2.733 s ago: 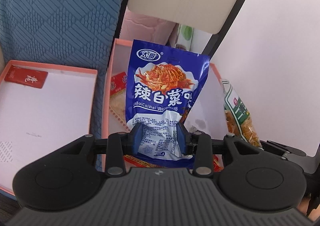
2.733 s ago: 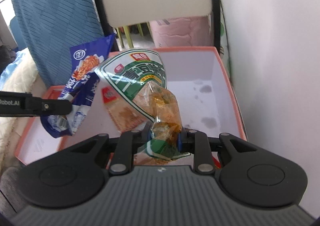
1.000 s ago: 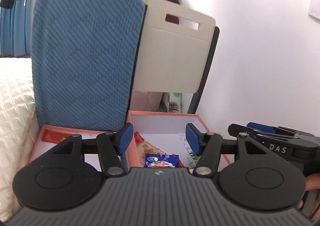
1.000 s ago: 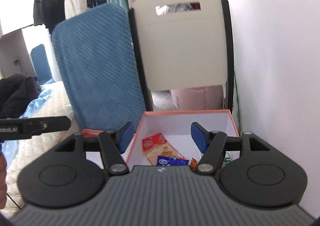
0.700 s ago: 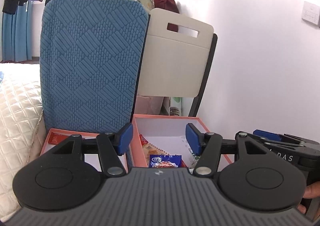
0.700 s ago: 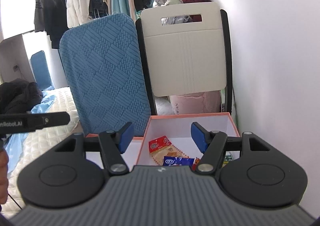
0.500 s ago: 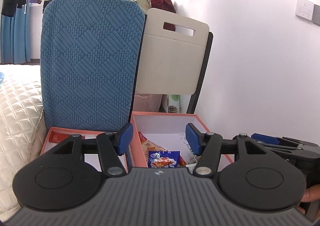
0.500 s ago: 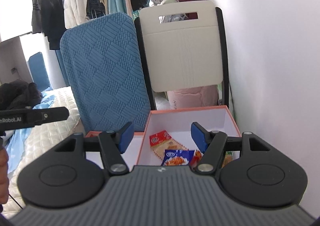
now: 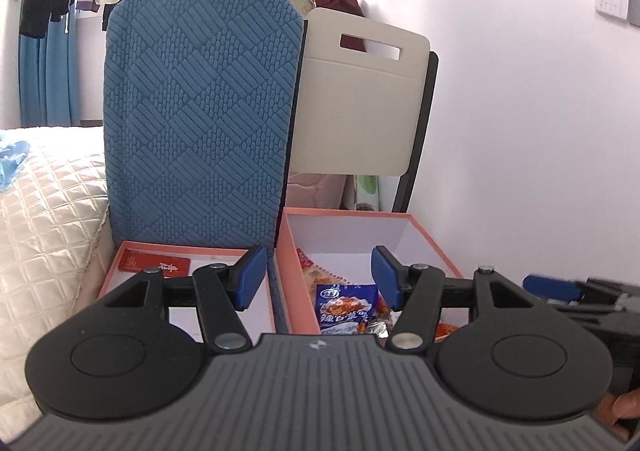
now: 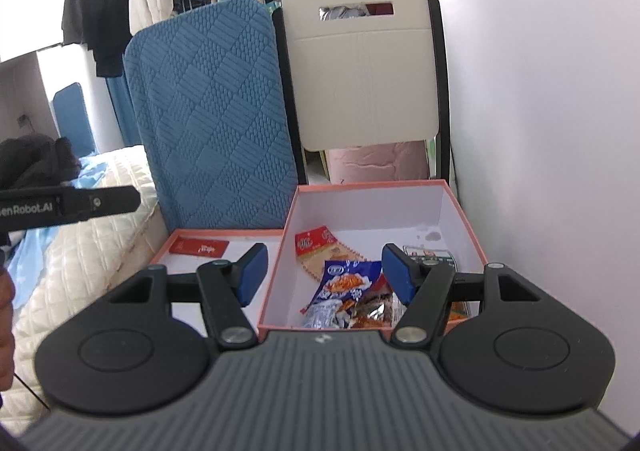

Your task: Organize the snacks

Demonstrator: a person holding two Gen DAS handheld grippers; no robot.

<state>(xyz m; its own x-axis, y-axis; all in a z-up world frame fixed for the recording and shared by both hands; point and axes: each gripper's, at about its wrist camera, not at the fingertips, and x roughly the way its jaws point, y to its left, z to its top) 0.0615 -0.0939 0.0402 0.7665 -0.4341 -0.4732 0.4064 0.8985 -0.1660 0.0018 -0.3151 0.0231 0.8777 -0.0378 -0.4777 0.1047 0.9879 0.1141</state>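
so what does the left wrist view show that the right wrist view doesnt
Only the left wrist view: a wall switch and the right gripper at the edge. Only the right wrist view: a green snack packet behind its fingers, and the black garment on the bed. Both: the pink box, blue noodle packet and blue cushion.

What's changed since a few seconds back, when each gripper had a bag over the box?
Both bags were let go. The blue bag and the green bag now lie in the pink box with the other snacks. The left gripper and right gripper stand open and empty, pulled back from the box. The box, the lid and the red card stayed put.
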